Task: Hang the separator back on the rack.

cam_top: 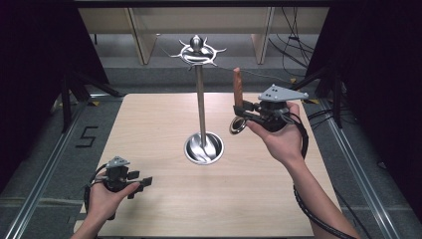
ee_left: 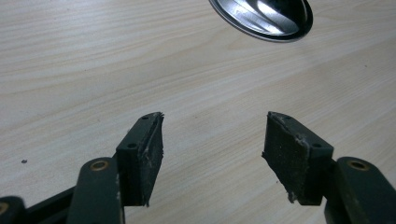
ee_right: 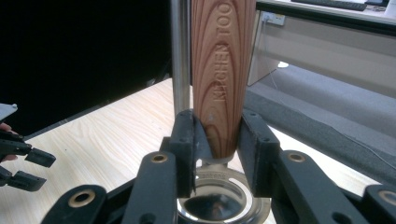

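Upright in the air, the wooden-handled kitchen tool (cam_top: 238,87) has its metal ring end (cam_top: 238,125) hanging below, just right of the steel stand (cam_top: 201,99) on the table (cam_top: 278,199). The right gripper (cam_top: 242,110) clamps both jaws on the handle's lower end. Near the table's front left, the left gripper (cam_top: 141,184) sits low with jaws wide apart, holding nothing.

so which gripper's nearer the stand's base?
Right, narrowly. The right gripper, shut on the wooden-handled utensil, hovers up right of the base; the left gripper sits open, down left of it.
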`<state>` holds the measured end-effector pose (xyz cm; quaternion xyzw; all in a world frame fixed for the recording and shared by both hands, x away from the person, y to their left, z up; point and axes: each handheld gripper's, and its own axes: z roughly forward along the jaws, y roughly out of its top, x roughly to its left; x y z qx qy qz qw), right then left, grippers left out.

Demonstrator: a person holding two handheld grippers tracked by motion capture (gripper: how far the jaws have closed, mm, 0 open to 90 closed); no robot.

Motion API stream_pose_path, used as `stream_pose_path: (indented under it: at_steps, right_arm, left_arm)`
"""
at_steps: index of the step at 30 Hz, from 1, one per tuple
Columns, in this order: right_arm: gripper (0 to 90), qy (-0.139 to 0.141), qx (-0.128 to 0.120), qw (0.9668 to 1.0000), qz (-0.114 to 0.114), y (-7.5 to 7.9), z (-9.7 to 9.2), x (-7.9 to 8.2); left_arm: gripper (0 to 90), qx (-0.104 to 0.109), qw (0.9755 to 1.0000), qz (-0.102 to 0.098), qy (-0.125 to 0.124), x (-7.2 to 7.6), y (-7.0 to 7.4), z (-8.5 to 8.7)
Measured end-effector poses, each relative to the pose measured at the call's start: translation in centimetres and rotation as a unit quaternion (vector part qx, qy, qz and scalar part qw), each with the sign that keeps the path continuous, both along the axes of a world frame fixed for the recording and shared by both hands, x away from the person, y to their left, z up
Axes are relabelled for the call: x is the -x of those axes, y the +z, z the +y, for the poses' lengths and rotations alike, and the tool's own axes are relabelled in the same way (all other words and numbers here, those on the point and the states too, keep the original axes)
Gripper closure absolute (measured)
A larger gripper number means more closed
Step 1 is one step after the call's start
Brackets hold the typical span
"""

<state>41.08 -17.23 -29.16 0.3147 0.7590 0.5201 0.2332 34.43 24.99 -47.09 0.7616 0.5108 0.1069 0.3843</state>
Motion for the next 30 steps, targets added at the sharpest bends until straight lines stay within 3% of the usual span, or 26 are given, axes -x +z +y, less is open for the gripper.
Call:
stream_pose_path:
  at_steps: [2,8,9,10,13,30]
  right_arm:
    - [69.7,0.0,0.0,1.0,0.001,0.04,0.04,0.0]
    - [69.7,0.0,0.003,1.0,-0.004,0.41,0.2,-0.12]
    - [69.7,0.001,0.002,1.0,-0.004,0.43,0.27,-0.12]
    - [69.7,0.0,0.001,1.0,0.004,0.5,0.33,-0.03]
    - [69.7,0.001,0.002,1.0,-0.003,0.59,0.46,-0.18]
    - [69.7,0.002,0.0,1.0,0.0,0.98,0.99,-0.3]
  left_arm:
    - [36.8,-0.012,0.9998,0.004,-0.015,0.0,0.13,0.25]
    - [36.8,0.001,1.0,0.0,-0.002,0.0,0.01,0.02]
    - [36.8,-0.007,0.9999,0.002,-0.012,0.0,0.07,0.19]
    - [36.8,-0.006,0.9999,0.002,-0.011,0.0,0.07,0.18]
    - [36.8,0.0,1.0,-0.001,0.001,-0.02,-0.02,0.02]
    - [36.7,0.0,1.0,0.0,0.001,-0.02,0.0,0.02]
